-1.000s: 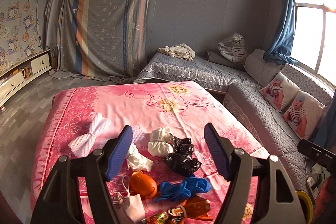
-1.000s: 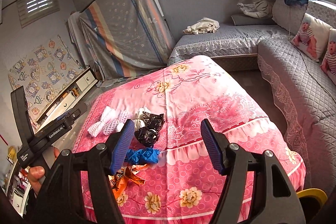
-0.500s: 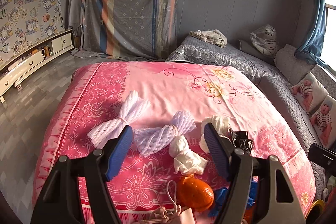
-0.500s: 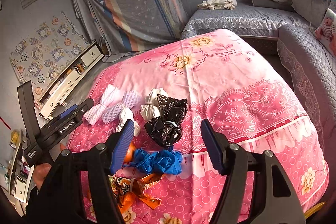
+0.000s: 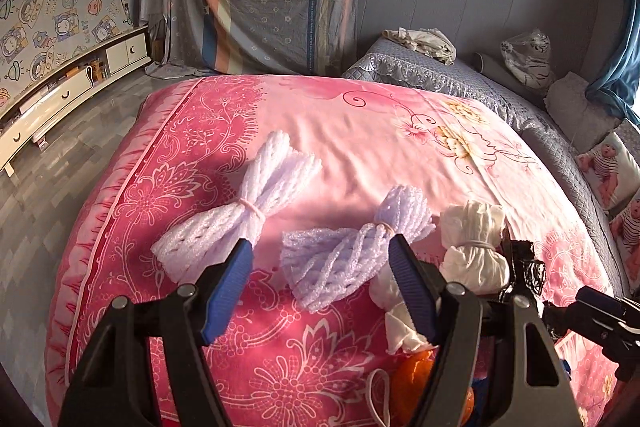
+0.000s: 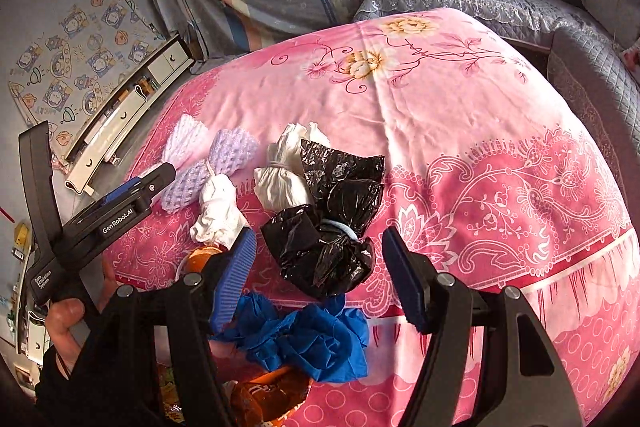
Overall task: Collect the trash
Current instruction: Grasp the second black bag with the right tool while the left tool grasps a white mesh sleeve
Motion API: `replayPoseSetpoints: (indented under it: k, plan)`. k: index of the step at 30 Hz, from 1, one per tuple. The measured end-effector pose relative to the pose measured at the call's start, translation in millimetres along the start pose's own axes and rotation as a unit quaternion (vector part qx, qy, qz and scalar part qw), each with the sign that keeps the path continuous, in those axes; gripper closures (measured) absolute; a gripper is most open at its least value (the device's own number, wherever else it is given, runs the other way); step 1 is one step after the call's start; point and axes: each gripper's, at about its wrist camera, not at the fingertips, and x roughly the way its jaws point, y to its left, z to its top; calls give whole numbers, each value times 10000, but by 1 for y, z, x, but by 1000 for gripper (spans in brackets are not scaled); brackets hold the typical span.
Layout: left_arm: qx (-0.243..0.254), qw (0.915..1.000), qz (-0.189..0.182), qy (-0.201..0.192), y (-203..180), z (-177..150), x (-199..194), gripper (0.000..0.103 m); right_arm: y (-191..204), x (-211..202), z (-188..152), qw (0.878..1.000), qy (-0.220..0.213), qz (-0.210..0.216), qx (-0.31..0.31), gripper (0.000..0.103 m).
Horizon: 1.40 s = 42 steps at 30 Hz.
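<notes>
Tied trash bundles lie on the pink flowered cover (image 5: 360, 131). My left gripper (image 5: 320, 251) is open, and a lavender foam-net bundle (image 5: 340, 263) shows between its blue pads, untouched. A white net bundle (image 5: 236, 223) lies to its left and a white bag bundle (image 5: 476, 247) to its right. My right gripper (image 6: 319, 241) is open just above a black bag bundle (image 6: 332, 223), with a blue crumpled bag (image 6: 312, 339) under it. A small white bag (image 6: 220, 207), an orange (image 6: 200, 259) and an orange wrapper (image 6: 264, 395) lie at the near left.
In the right wrist view the left gripper (image 6: 132, 191) and the hand (image 6: 68, 315) holding it sit at the left. A grey quilted sofa (image 6: 580, 67) wraps the far and right sides. A low white cabinet (image 5: 60, 95) lines the left wall across bare floor (image 5: 48, 195).
Both grippers have come down and closer to the trash pile. The left view has swung from the black and blue items onto the net bundles; the right one now frames the black bag. Jaw widths are unchanged.
</notes>
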Motion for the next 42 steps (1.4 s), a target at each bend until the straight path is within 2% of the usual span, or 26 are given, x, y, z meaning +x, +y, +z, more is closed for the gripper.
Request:
replayPoseSetpoints:
  k: [16,18,25,30,35,37,42]
  plan:
    - [79,9997,-97,233,4,-9,32,36,2,36,1,9992,317,-139,-189,46]
    - [111,9995,-147,261,3,-10,34,43,1,39,0,9991,354,-139,-187,47]
    - [103,9988,-302,363,3,-13,43,55,-4,48,-4,9987,473,-118,-140,53]
    - [137,9990,-315,282,1,-15,41,72,-3,50,-6,9986,505,-57,-173,64]
    - [49,9990,-399,187,3,-16,37,83,-2,47,-7,9986,483,-62,-214,71]
    - [-19,9988,-458,152,6,-17,34,90,-3,45,-7,9987,468,-24,-184,73]
    - [-84,9986,-527,49,8,-18,24,92,-3,30,-7,9996,252,139,-73,81]
